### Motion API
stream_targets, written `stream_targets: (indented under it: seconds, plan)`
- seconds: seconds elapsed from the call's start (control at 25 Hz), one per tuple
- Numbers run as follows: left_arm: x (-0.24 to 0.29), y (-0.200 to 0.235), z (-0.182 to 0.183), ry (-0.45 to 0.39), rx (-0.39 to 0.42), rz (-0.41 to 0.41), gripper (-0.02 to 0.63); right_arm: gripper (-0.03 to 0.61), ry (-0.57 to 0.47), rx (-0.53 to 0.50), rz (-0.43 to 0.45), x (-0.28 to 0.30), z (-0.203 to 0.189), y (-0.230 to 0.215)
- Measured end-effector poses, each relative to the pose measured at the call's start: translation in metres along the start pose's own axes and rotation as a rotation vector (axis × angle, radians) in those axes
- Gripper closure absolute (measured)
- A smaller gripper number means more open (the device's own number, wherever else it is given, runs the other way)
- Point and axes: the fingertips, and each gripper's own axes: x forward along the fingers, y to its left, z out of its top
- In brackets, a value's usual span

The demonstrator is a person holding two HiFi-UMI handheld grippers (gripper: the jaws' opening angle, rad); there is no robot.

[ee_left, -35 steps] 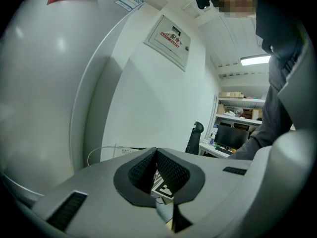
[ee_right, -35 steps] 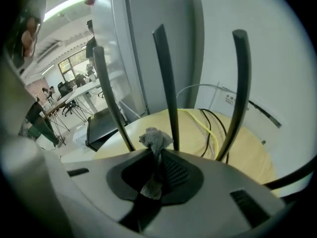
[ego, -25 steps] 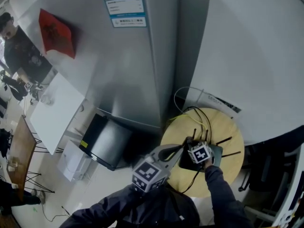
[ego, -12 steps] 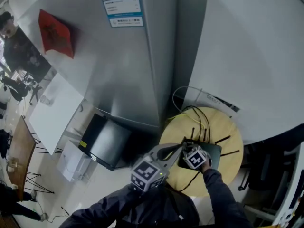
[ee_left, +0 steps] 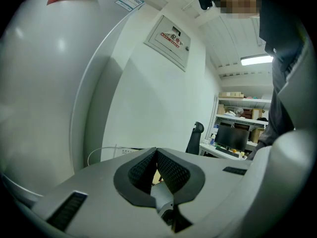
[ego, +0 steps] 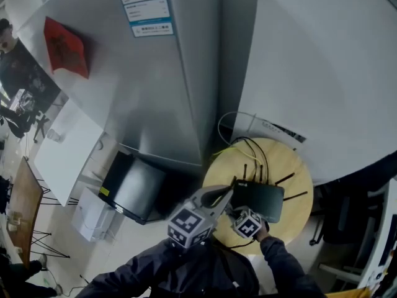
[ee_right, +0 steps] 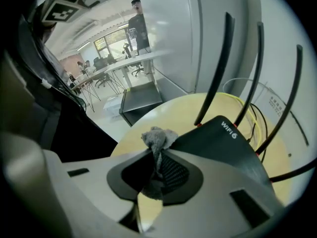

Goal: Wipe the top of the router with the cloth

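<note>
A black router [ego: 258,201] [ee_right: 223,140] with several upright antennas lies on a small round wooden table [ego: 293,166] [ee_right: 171,110]. A grey cloth [ee_right: 158,139] sticks up between the jaws of my right gripper [ee_right: 157,157] [ego: 240,216], which is shut on it. That gripper sits at the router's near edge, the cloth beside the router's corner. My left gripper [ee_left: 154,161] [ego: 224,194] is shut with nothing between its jaws, raised just left of the router and pointing at the white wall.
A tall steel refrigerator [ego: 161,85] stands behind the table, a curved white wall [ego: 316,73] to the right. Black and yellow cables [ego: 248,146] run off the table's back. A dark box [ego: 133,185] sits on the floor at left. A person [ego: 22,67] stands far left.
My right gripper with the cloth has drawn back toward me, from over the router's top to its near edge. The router's top now shows. The left gripper has barely moved.
</note>
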Motion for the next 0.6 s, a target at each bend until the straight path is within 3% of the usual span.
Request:
stream_targets:
  seconds: [0.28,0.6]
  plan:
    - [-0.003,0.003,0.0,-0.002,-0.003,0.018,0.612,0.508,-0.001,-0.026,0.025,-0.003,0.001,-0.002]
    - [-0.012,0.01,-0.001,-0.004,0.001,0.042,0.612,0.508,-0.038,0.027,-0.162,-0.022,0.014,-0.102]
